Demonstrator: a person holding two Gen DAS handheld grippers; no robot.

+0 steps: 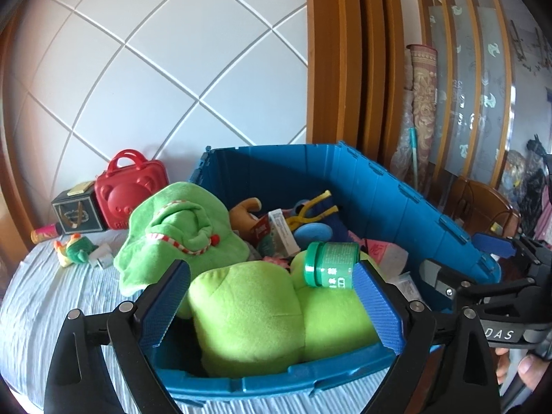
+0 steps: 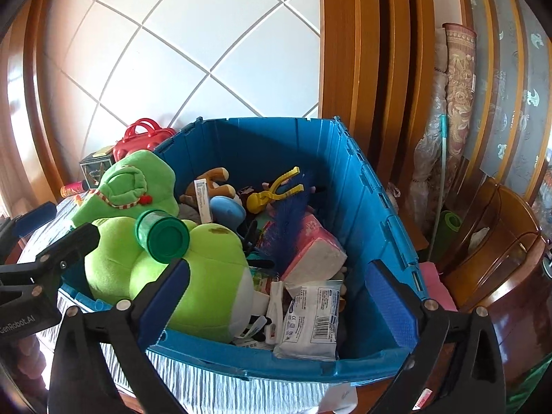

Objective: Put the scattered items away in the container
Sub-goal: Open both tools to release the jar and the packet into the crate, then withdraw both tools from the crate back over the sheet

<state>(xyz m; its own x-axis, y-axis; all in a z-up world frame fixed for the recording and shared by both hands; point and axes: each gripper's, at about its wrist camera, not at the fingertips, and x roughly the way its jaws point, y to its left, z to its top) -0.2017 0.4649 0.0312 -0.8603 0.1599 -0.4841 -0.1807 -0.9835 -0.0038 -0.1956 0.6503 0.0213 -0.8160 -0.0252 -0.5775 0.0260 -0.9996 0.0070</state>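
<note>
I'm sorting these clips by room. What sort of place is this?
Most likely a bedroom at home: the blue crate sits on a bed with a pale crinkled bedspread, a white padded headboard panel rises behind it, and plush toys fill the crate.

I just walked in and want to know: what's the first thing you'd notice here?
The big blue bin on the bed, stuffed with toys, grabs you first. A bright green plush bulges at its near edge, with a green jar lying on top. Behind the bin on the left, a red bear-face case stands by the white wall.
</note>
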